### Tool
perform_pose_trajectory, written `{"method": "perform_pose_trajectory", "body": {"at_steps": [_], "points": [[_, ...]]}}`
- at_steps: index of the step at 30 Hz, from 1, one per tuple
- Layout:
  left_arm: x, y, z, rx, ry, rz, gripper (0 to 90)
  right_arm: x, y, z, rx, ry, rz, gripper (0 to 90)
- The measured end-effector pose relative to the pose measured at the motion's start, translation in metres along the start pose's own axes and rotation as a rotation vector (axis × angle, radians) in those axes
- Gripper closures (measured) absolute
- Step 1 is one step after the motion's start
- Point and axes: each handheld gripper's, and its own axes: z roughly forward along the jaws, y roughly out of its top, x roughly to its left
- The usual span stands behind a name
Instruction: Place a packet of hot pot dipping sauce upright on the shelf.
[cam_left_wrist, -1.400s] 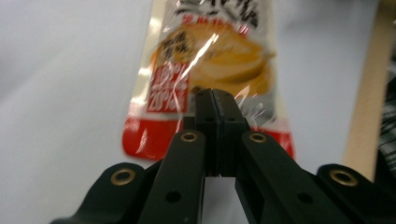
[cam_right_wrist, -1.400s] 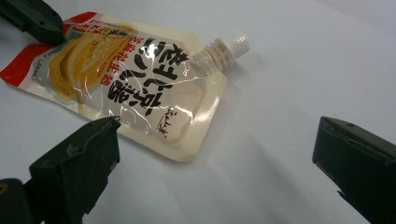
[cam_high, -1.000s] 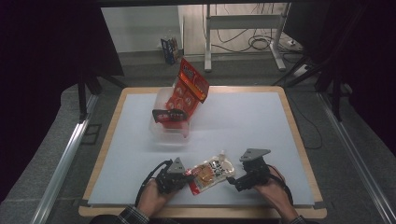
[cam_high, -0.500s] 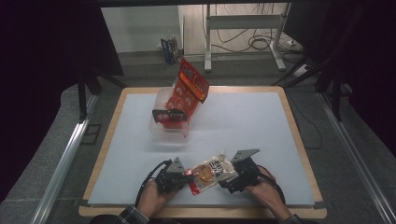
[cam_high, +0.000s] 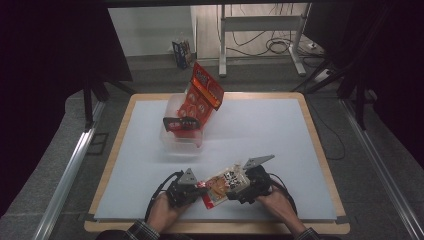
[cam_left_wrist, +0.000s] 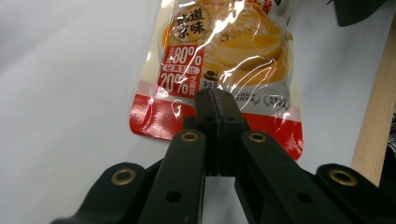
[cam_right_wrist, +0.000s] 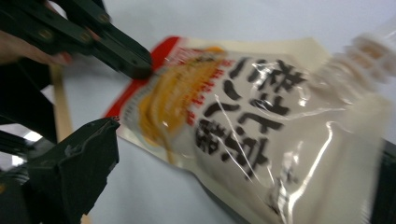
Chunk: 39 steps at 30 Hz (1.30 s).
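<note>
A cream and orange food pouch (cam_high: 222, 184) with a red bottom edge lies near the front edge of the white table mat (cam_high: 270, 130). My left gripper (cam_high: 201, 188) is shut, and its tips (cam_left_wrist: 217, 100) rest over the pouch's (cam_left_wrist: 224, 51) red lower end. I cannot tell whether any film is pinched between them. My right gripper (cam_high: 234, 189) is open, with its jaws wide on either side of the pouch's (cam_right_wrist: 252, 135) other end. One of its fingers (cam_right_wrist: 77, 168) is apart from the pouch. The left gripper's tips (cam_right_wrist: 137, 63) show touching the red corner.
A clear plastic tub (cam_high: 175, 142) sits left of centre at the back, with a red snack bag (cam_high: 204, 92) leaning up out of it and a dark packet (cam_high: 181, 123) across it. The table's wooden rim (cam_high: 320, 150) runs close to both hands.
My right gripper has moved left, closing in on the pouch so that its jaws now flank the pouch's end. The left gripper and the pouch have stayed put.
</note>
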Motion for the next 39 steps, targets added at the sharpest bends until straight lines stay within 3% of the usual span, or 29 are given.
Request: {"method": "perform_pose_trajectory", "body": {"at_steps": [3, 7, 9, 11, 12, 18, 21, 24, 26, 30, 39], "points": [[0.001, 0.0, -0.001, 0.015, 0.004, 0.018, 90.0, 0.004, 0.006, 0.004, -0.007, 0.046, 0.007, 2.3], [-0.001, 0.0, -0.001, 0.01, 0.007, 0.014, 90.0, 0.01, 0.014, 0.006, -0.007, 0.04, -0.021, 2.8], [-0.001, 0.001, -0.001, 0.01, 0.01, 0.017, 90.0, 0.011, 0.018, 0.005, -0.019, 0.058, 0.008, 4.6], [-0.001, 0.001, -0.001, 0.011, 0.015, 0.021, 90.0, 0.013, 0.02, 0.005, -0.025, 0.07, 0.006, 7.7], [-0.001, 0.001, -0.001, 0.017, 0.017, 0.029, 90.0, 0.014, 0.022, 0.005, -0.024, 0.071, 0.008, 10.5], [-0.003, 0.002, -0.002, 0.02, 0.025, 0.048, 89.4, 0.019, 0.029, 0.0, -0.033, 0.009, 0.003, 49.5], [-0.004, 0.001, -0.003, 0.023, 0.031, 0.083, 82.1, 0.015, 0.031, -0.002, -0.046, 0.017, 0.013, 66.8], [-0.005, 0.002, -0.005, 0.031, 0.042, 0.097, 76.9, 0.013, 0.034, -0.004, -0.052, 0.025, 0.005, 74.3], [-0.005, 0.002, -0.007, 0.034, 0.054, 0.103, 72.4, 0.016, 0.036, -0.004, -0.048, 0.016, -0.009, 76.2], [-0.008, 0.001, -0.013, 0.019, 0.084, 0.107, 53.1, 0.021, 0.044, -0.007, -0.047, 0.018, -0.035, 79.1], [-0.006, -0.011, -0.038, -0.094, 0.081, 0.023, 25.8, 0.022, 0.059, -0.018, -0.061, 0.002, -0.082, 84.8]]}}
